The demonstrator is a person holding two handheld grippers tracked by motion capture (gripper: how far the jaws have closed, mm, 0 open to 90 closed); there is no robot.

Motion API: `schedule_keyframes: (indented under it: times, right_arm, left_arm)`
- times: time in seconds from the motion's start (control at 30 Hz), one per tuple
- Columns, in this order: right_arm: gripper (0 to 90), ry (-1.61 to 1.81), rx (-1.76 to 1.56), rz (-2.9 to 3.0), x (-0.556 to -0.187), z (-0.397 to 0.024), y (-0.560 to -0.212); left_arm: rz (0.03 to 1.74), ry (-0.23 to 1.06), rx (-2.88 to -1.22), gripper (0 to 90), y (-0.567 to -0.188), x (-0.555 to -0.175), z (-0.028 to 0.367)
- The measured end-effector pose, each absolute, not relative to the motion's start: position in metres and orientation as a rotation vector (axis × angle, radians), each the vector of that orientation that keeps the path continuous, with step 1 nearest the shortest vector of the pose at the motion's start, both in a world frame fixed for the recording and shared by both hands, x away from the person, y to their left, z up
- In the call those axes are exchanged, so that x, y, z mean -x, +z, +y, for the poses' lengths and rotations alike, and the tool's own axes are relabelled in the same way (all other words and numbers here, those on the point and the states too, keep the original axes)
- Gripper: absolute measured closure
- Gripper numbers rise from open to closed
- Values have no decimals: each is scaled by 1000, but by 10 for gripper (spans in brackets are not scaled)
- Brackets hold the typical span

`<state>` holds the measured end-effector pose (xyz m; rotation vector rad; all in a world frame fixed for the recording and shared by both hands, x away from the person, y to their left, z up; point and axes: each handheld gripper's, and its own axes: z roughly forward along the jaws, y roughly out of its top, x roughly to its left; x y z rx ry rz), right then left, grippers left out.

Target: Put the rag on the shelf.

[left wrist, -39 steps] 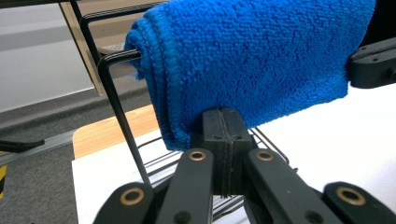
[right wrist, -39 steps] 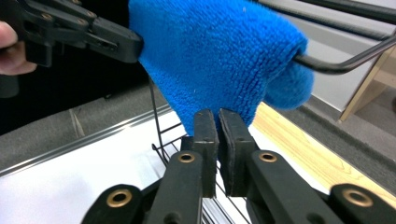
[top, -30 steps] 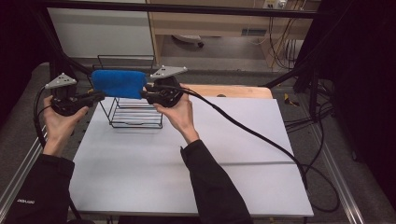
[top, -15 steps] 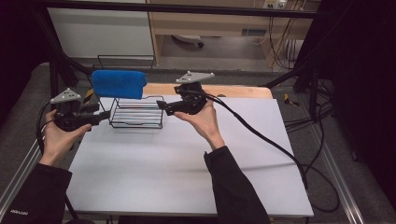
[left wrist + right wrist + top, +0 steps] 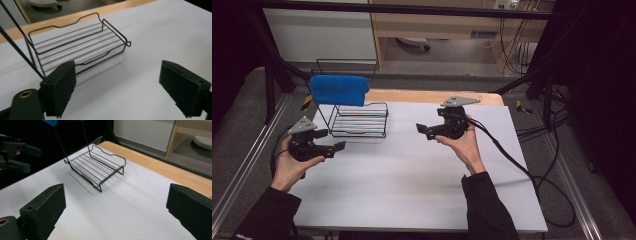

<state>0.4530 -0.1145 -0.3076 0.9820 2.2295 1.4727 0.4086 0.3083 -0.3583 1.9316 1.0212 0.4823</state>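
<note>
Blue cloth draped over a wire rack, both claws let go

The fuzzy blue cloth hangs folded over the black rack's top bar at the desk's ten o'clock; left claw and right claw have just been opening, nothing between their jaws

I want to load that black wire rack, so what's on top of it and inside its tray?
A blue cloth is draped over the top bar of the black wire rack, hiding that bar. The slatted tray below holds nothing.
</note>
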Motion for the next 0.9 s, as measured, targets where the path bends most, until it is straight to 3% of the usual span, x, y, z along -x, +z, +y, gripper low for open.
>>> schedule_keyframes:
  times: [0.57, 0.9]
  right_arm:
    - [7, 1371, -1089, 2283, -420, -195, -381]
    - [7, 1322, -1187, 2278, -399, -240, -418]
  left_arm:
    - [1012, 393, -1968, 102, -422, -386, 294]
    - [1002, 392, -2003, 104, -438, -380, 295]
